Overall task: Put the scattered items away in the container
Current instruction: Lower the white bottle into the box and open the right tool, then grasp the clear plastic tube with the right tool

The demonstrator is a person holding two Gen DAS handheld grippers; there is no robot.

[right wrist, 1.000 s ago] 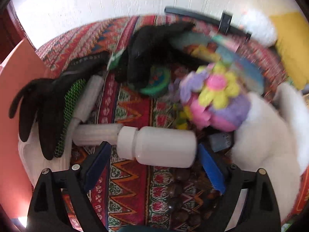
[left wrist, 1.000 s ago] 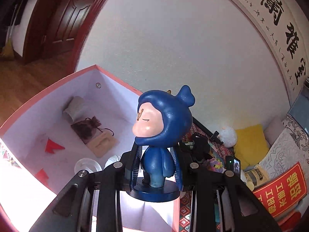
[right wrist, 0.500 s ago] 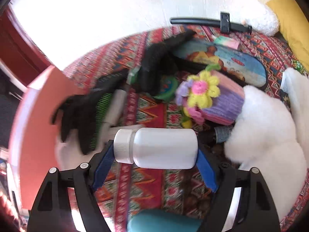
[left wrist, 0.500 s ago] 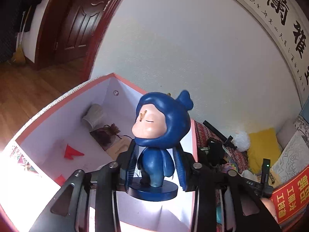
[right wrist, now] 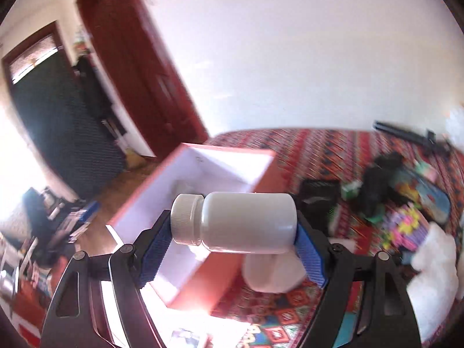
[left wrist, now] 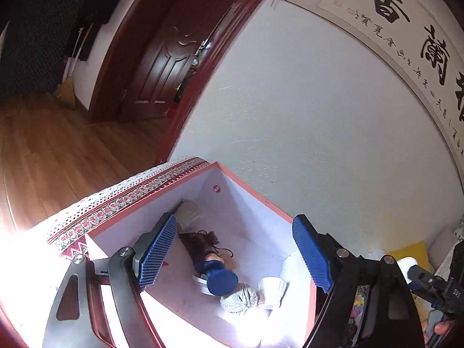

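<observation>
In our left wrist view, the dark red wooden door (left wrist: 162, 58) fills the upper left of the frame, with the brown plank floor (left wrist: 52, 150) below it. At lower centre sits the open pink cardboard box with white inside walls (left wrist: 249, 211), our container. The left gripper (left wrist: 235, 249) hangs over it with its blue ribbed pads opening wide and nothing pressed between them. On the box floor, between the pads in the picture, lies the glossy blue figurine (left wrist: 216, 275), tipped over with its round base toward us. Just to its right rest a ball of white string (left wrist: 239, 300) and a small white ribbed cup (left wrist: 272, 288), close together. Farther back in the box we see a dark brown drawstring pouch (left wrist: 200, 240) and a pale rounded object (left wrist: 188, 211) in the corner; what it is we cannot tell. A calligraphy scroll (left wrist: 406, 29) runs along the white wall at upper right

In our right wrist view, the same box (right wrist: 261, 179) stands at centre left on the red patterned cloth (right wrist: 319, 150). The right gripper (right wrist: 232, 232) is clamped on a white plastic bottle with a ribbed screw cap (right wrist: 240, 223), held sideways, cap to the left, in front of the box. At the right of the frame, blurred toys and a white fluffy thing (right wrist: 432, 249) lie on the cloth
</observation>
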